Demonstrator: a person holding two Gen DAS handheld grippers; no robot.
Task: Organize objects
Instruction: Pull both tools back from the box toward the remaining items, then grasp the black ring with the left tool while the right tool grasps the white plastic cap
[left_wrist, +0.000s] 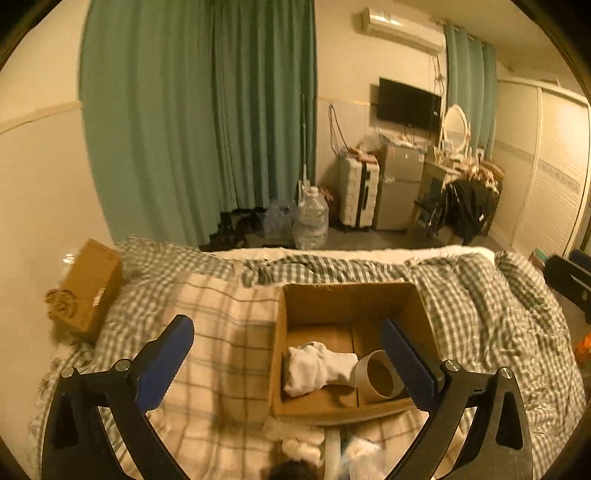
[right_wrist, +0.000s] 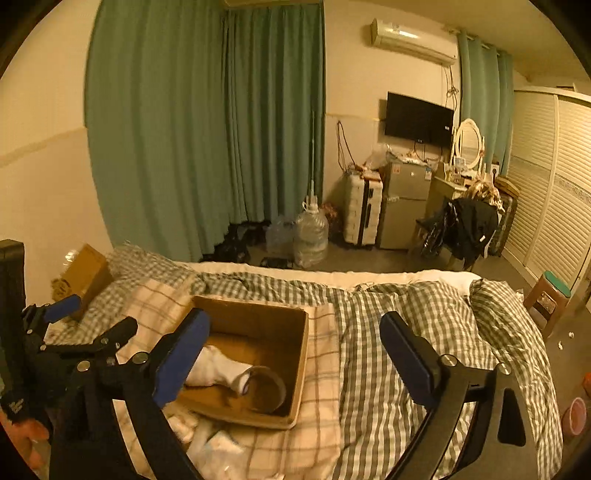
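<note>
Two things lie in my open brown cardboard box (left_wrist: 351, 306) already: a white sock (left_wrist: 317, 365) and a tape roll (left_wrist: 378, 376). My left gripper (left_wrist: 288, 365) hangs wide open right over the box's near edge, nearer than my open right gripper (right_wrist: 291, 354).

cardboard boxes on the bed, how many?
2. An open cardboard box sits mid-bed on the plaid blanket, holding a white sock and a tape roll. A closed cardboard box lies at the bed's far left by the wall. Bedding may hide more.
</note>
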